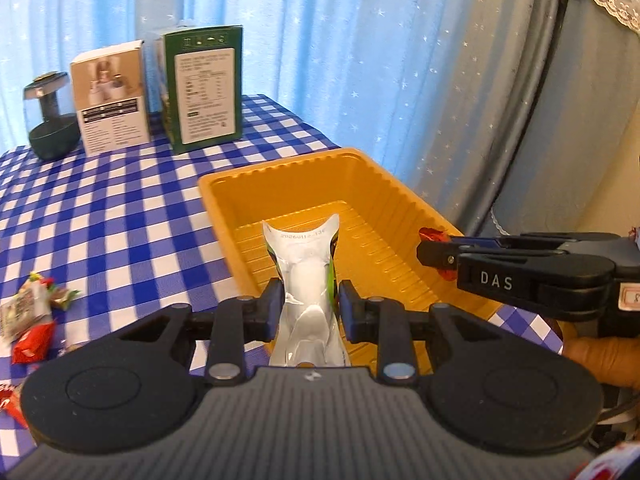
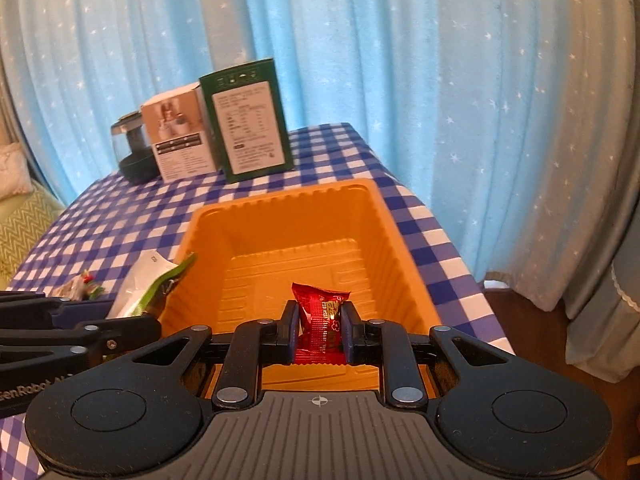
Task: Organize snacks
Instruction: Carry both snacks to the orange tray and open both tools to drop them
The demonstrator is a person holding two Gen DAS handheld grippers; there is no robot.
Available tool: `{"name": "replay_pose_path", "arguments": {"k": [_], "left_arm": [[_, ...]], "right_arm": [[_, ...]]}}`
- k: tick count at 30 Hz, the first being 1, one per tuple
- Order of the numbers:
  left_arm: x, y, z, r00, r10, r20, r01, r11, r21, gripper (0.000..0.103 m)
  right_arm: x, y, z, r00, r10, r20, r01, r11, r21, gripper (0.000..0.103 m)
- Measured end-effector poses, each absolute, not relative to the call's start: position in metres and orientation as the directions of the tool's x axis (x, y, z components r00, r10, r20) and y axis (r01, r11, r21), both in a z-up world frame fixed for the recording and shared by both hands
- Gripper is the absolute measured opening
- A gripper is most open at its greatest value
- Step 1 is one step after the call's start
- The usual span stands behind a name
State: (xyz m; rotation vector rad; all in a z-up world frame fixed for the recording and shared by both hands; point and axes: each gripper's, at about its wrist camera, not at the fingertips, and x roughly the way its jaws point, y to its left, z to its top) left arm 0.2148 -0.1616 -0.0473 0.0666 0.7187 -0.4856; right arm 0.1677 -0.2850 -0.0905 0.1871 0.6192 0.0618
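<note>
Over on the left of the checked tablecloth (image 1: 120, 216) we've got a little heap of loose snacks (image 1: 30, 316) not sorted yet, lying well apart from the tray, which is presumably why both grippers are carrying stuff away from that side. At the back there's a dark lamp-looking gadget (image 1: 50, 120), a beige box (image 1: 112, 100) and a green box (image 1: 206, 88) standing upright in a row, out of the working area, so we reckon they're just clutter.

Next, our left gripper (image 1: 307, 308) is clenched on a white-and-green pouch (image 1: 304, 264), pinched around its middle so the top end sticks out forward over the near edge of the orange tray (image 1: 288, 168). Holding it by the waist like that keeps it from flopping, and the tip is already above the tray floor.

Furthest right, our right gripper (image 2: 320, 330) is clamped on a small red wrapped candy (image 2: 322, 316), also hanging over the tray's near end. The tray looks empty inside from both views, so we'd guess these two are the first things going in, side by side, one per hand.
</note>
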Motion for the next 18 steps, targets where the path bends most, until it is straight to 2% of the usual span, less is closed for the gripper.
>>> {"name": "replay_pose_path", "arguments": {"k": [10, 18], "left_arm": [[0.217, -0.165, -0.052, 0.667, -0.402, -0.628, 0.443, 0.891, -0.1, 0.029], [0.203, -0.148, -0.047, 0.674, -0.39, -0.627, 0.412, 0.903, -0.119, 0.03]], "right_arm": [[0.17, -0.293, -0.096, 0.8, 0.13, -0.585, 0.013, 0.972, 0.234, 0.022], [0.17, -0.289, -0.093, 0.817, 0.18, -0.548, -0.024, 0.96, 0.279, 0.023]]}}
